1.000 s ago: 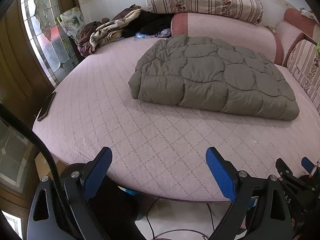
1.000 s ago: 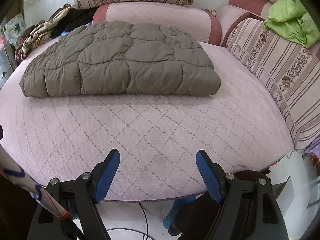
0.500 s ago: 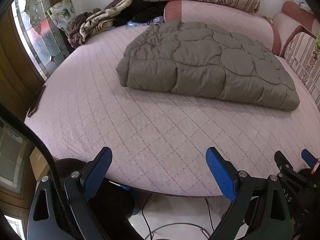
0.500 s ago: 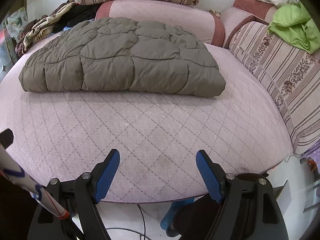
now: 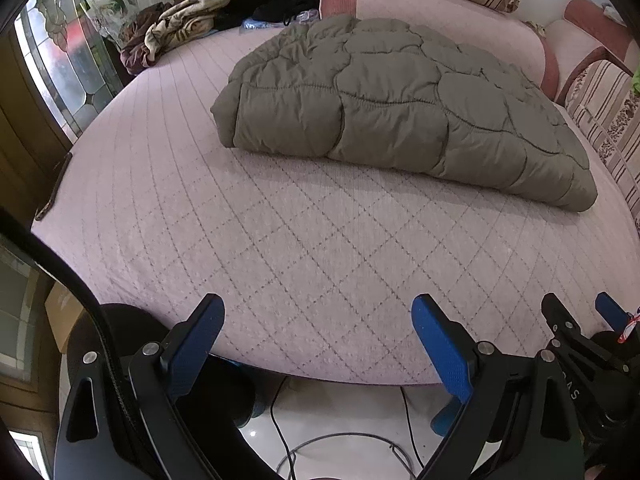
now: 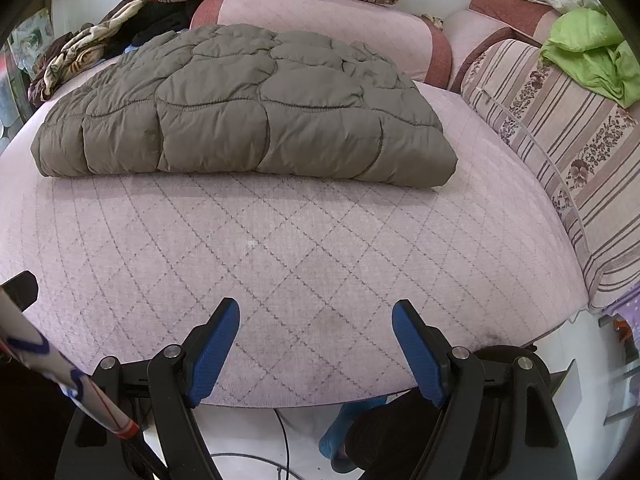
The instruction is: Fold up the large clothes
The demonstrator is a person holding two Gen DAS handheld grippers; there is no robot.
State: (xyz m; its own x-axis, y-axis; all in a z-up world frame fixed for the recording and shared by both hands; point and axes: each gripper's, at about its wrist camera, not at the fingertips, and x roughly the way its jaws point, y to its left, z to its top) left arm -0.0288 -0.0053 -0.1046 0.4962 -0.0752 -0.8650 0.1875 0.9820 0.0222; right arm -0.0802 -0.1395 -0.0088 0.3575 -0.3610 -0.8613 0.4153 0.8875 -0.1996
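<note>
- The olive-grey quilted coat (image 6: 240, 108) lies folded in a thick, puffy block on the round bed (image 6: 304, 264). Its stitching makes rounded, cloud-like panels, and the fabric looks smooth and a little shiny.
- From the right wrist view the coat is at about 12 o'clock, well apart from the fingers. From the left wrist view it (image 5: 400, 108) sits toward 1 o'clock.
- The bed cover is pale pink with a diamond grid of fine dark zigzag stitching. Its front edge curves.
- The left gripper (image 5: 318, 340) has its blue, finely dotted pads wide apart and holds nothing. It hangs over the near edge of the bed.
- The right gripper (image 6: 316, 338) is also spread wide and empty, above the near edge.
- Striped cushions with flower bands (image 6: 560, 148) stand at 2 o'clock in the right view, with a bright green cloth (image 6: 592, 52) lying on top of them.
- A heap of crumpled clothes (image 5: 192, 28) lies at 11 o'clock in the left view; the single pieces I cannot separate clearly.
- Compared with one second ago, the coat fills more of both views and the window side shows less, so both grippers have come closer to the bed. The coat's shape is unchanged.
</note>
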